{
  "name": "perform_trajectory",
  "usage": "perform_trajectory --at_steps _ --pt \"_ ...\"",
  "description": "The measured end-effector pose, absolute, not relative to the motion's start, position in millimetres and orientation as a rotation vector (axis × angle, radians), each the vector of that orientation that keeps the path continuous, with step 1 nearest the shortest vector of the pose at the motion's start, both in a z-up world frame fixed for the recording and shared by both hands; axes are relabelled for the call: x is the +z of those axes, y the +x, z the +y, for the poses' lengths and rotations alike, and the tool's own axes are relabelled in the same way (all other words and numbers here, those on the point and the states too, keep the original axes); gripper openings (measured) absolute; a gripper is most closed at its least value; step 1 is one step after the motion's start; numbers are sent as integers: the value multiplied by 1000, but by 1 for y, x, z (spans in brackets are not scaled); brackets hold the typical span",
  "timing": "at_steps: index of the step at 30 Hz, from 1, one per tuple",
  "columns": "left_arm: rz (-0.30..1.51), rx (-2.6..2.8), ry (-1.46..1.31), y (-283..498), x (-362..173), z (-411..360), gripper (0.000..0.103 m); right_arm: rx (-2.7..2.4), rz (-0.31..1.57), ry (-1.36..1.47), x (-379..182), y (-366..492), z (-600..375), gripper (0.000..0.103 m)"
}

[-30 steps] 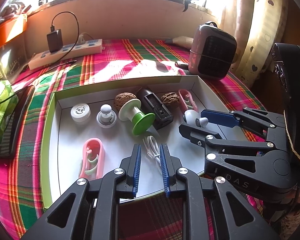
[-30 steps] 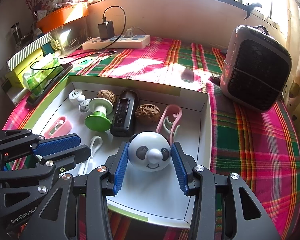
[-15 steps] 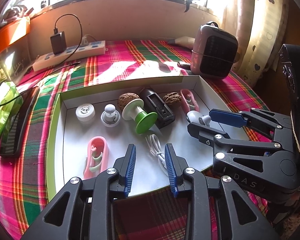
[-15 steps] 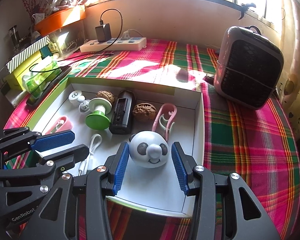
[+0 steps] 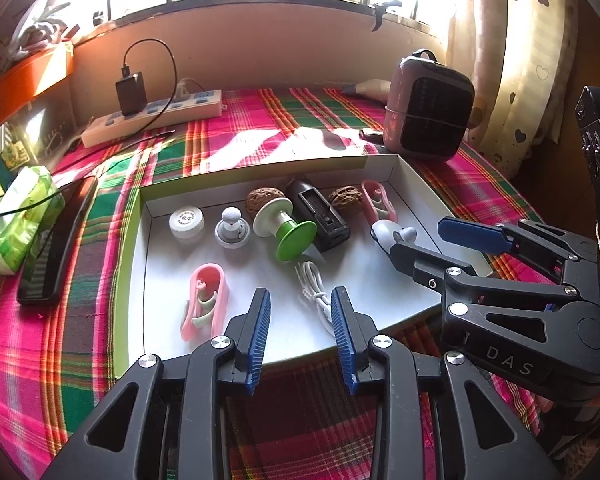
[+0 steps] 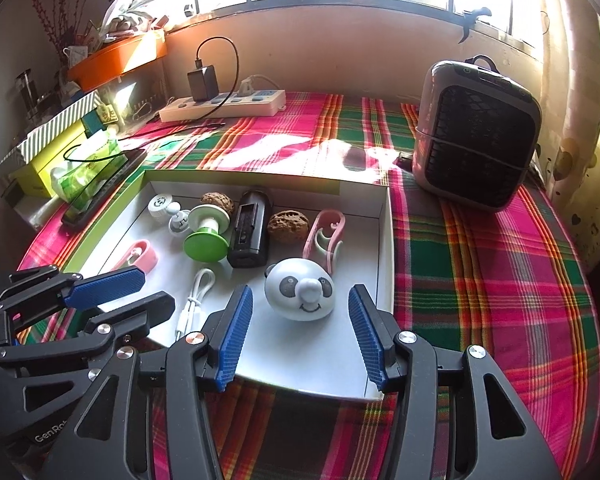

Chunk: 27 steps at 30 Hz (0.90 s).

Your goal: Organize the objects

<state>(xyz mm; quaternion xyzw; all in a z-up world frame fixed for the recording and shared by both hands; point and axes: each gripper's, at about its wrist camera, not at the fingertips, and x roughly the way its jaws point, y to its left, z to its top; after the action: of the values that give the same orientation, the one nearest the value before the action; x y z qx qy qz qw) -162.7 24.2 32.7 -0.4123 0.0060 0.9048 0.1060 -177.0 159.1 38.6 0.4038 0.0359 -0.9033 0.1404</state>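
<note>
Sunny windowsill spot, plaid pink-and-green cloth on the counter [image 6: 480, 288] with a shallow white cardboard tray [image 6: 384, 240] on it. Left hand-held gripper [image 5: 300, 322] has just been opening and hangs empty over a coiled white cable [image 5: 314, 284]. Right hand-held gripper [image 6: 300, 330] has just spread wider, pads clear of the round white panda-face toy [image 6: 300, 288] sitting between them in the tray.

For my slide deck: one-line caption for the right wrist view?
Open right gripper, jaws just widened, frames a released white panda-face ball in the shallow white cardboard tray.
</note>
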Motion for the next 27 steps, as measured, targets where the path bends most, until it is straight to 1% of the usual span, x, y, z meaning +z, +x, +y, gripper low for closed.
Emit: perform_trajectory --at_steps 14,20,27 --pt "33 2780 -1180 -140 42 24 29 -2673 105 1128 51 -152 158 52" --pt "15 2812 -1180 -132 43 22 29 -2692 69 1121 53 -143 162 57" --pt "1 2841 -1164 -119 45 21 29 -2698 63 1114 52 -128 160 58"
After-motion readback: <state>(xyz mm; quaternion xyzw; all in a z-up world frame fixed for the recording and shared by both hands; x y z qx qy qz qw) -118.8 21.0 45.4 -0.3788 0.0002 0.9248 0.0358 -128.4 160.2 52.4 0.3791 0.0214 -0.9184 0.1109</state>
